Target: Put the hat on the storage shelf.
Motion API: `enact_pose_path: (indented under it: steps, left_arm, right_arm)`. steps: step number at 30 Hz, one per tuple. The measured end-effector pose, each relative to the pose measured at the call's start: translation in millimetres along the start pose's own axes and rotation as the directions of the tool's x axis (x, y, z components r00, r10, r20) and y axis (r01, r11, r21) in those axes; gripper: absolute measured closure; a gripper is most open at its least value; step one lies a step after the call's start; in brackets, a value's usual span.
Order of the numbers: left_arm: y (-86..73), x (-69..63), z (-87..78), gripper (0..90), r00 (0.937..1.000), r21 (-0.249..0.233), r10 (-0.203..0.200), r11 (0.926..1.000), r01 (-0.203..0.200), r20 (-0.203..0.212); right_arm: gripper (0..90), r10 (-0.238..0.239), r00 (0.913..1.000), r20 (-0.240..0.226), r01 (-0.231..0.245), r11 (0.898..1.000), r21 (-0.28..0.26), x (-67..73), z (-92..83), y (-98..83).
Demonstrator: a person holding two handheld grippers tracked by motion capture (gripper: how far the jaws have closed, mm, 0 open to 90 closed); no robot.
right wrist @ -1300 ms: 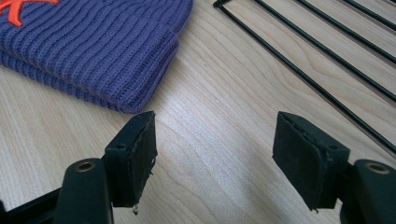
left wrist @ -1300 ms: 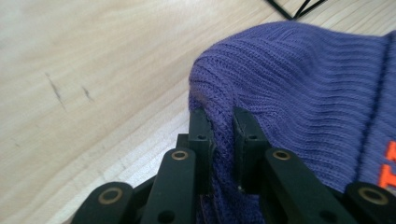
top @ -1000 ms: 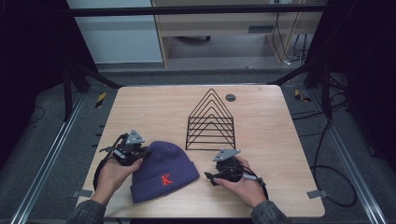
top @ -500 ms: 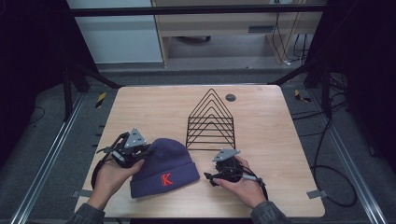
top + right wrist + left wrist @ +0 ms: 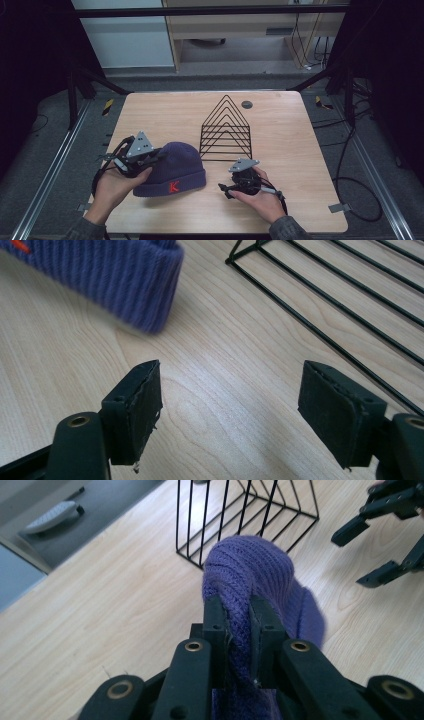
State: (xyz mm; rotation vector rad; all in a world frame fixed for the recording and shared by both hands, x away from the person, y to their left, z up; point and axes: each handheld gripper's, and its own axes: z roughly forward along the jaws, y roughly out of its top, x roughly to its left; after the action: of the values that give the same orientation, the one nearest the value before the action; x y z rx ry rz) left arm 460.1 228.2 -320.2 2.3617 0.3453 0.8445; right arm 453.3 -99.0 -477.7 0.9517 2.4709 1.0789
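My left gripper [image 5: 239,630] pinches a fold of the purple ribbed knit beanie [image 5: 255,575] between its two black jaws, the wool bulging up just beyond the pads while the rest of the hat trails down onto the pale wooden table [image 5: 165,112]. My right gripper [image 5: 230,410] has just been opening; its jaws stand wide apart with nothing between them, only bare wood, and the beanie's cuffed edge [image 5: 125,285] lies near, ahead of one jaw, not touching. Behind the hat stands a black wire triangular rack [image 5: 226,131], and beyond it a small dark round disc [image 5: 246,104].
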Motion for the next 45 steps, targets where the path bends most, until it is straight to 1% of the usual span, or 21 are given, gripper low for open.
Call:
enact_pose_path:
  steps: [1,2,4,6,10,16,19,20,27,30,33,38,39,41,45]
  left_arm:
    - [2.7,1.6,-2.9,80.0,1.0,-0.013,-0.001,0.9999,0.001,-0.005]
    - [5.1,3.5,-6.2,80.1,0.9999,-0.009,0.008,0.9999,-0.008,-0.008]
    - [9.4,6.2,-11.0,80.1,0.9997,-0.019,0.011,0.9998,-0.012,-0.021]
    - [12.8,8.8,-15.2,80.1,0.9996,-0.026,0.009,0.9996,-0.01,-0.028]
    - [19.0,16.1,-23.5,80.2,0.999,-0.046,0.008,0.9989,-0.01,-0.043]
    - [27.4,26.5,-34.5,80.2,0.9988,-0.081,-0.013,0.9966,0.009,-0.047]
    - [34.2,30.5,-38.2,80.2,0.9989,-0.099,-0.017,0.995,0.013,-0.044]
    - [35.6,31.1,-38.9,80.2,0.9989,-0.101,-0.016,0.9948,0.011,-0.044]
    - [44.2,37.5,-44.2,80.2,0.9991,-0.116,-0.007,0.9932,0.002,-0.043]
    - [46.2,39.9,-46.7,80.2,0.999,-0.125,-0.018,0.992,0.012,-0.042]
    - [49.6,41.9,-49.4,80.2,0.9988,-0.132,-0.017,0.9913,0.011,-0.046]
    - [56.9,44.5,-51.9,80.2,0.9987,-0.146,-0.028,0.989,0.021,-0.043]
    - [56.9,44.5,-51.9,80.2,0.9987,-0.146,-0.028,0.989,0.021,-0.043]
    - [62.2,46.7,-52.3,80.2,0.9989,-0.144,-0.017,0.9895,0.011,-0.043]
    - [67.6,49.3,-50.7,80.2,0.999,-0.151,-0.019,0.9885,0.013,-0.04]
  right_arm:
    - [25.4,-0.001,1.0,-0.001,0.001,1.0,-0.002,0.6,-0.6,0.7]
    - [25.4,-0.006,1.0,0.0,0.006,1.0,-0.004,1.3,-1.5,1.8]
    - [25.4,-0.013,0.9999,-0.001,0.013,1.0,-0.014,3.1,-4.2,6.2]
    - [25.4,-0.019,0.9998,0.0,0.019,1.0,-0.014,3.3,-5.3,7.6]
    - [25.6,-0.036,0.9994,0.001,0.036,0.999,-0.029,4.6,-10.9,16.5]
    - [26.8,-0.054,0.9985,0.007,0.054,0.998,-0.045,6.3,-18.6,31.2]
    - [28.3,-0.074,0.9973,0.002,0.074,0.996,-0.055,9.2,-23.2,42.8]
    - [28.8,-0.084,0.9964,-0.003,0.084,0.995,-0.057,11.3,-25.3,49.5]
    - [30.6,-0.126,0.9919,-0.009,0.126,0.99,-0.065,16.6,-32.4,70.7]
    - [31.1,-0.132,0.9912,-0.009,0.131,0.989,-0.069,16.7,-35.7,76.1]
    - [31.0,-0.137,0.9905,-0.011,0.136,0.988,-0.068,16.4,-40.2,82.9]
    - [30.2,-0.149,0.9889,-0.007,0.148,0.986,-0.072,16.5,-46.7,91.1]
    - [30.0,-0.152,0.9884,-0.008,0.151,0.986,-0.073,15.9,-47.7,92.6]
    - [29.3,-0.149,0.9888,-0.006,0.148,0.986,-0.075,15.0,-50.0,95.6]
    - [27.9,-0.148,0.989,-0.003,0.147,0.986,-0.078,12.9,-53.2,99.5]
